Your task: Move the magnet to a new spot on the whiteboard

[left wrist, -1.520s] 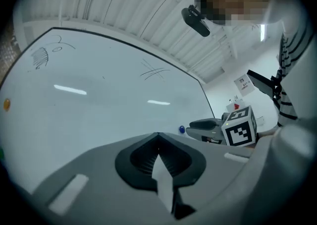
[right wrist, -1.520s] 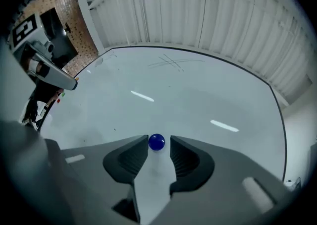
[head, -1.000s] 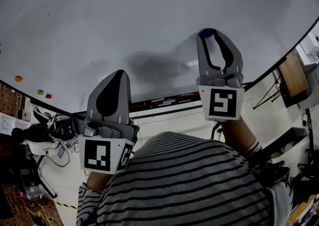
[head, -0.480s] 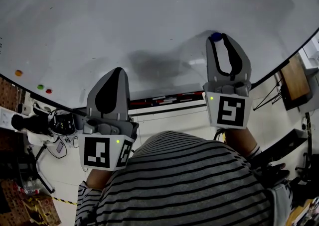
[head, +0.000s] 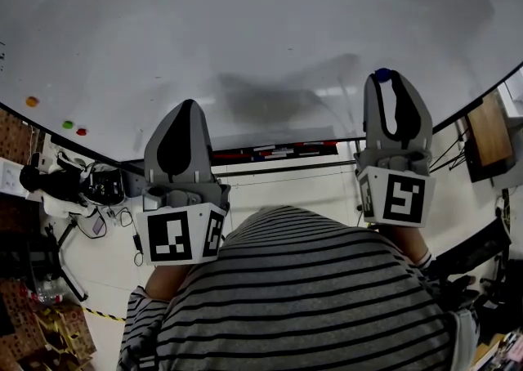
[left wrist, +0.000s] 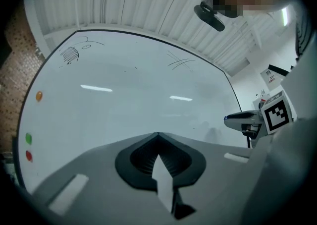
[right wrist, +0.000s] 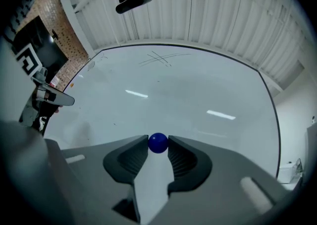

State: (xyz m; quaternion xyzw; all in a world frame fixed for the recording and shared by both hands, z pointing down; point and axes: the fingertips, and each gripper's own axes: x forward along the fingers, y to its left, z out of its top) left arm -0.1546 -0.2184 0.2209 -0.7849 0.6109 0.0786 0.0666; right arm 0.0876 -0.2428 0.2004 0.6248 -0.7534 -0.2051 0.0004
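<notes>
White and glossy, the big wall-mounted whiteboard [head: 245,26] fills most of what the person faces. It is bare across its middle, with faint pen scribbles near the top. The grey left claw [left wrist: 158,135] hangs below the board's lower edge with its jaws pressed together and nothing between them. It looks to have no part in this step.

The grey right claw [head: 382,78] is up by the board's lower right area. Its two tips are pinched onto a small blue ball-shaped magnet [right wrist: 158,142], which sits right at the tips and not deep in the jaws. From here I cannot tell whether the magnet touches the board or is held just off it.

Far off at the left edge sit three small round magnets: orange [head: 31,101], green [head: 68,124] and red [head: 81,131].

To my eye the carrying is under way. A ball held only at the tips could squirt out, so the squeeze wants to be steady. I'd bring it squarely to a bare patch, let it seat flat, and only then spread the jaws.
</notes>
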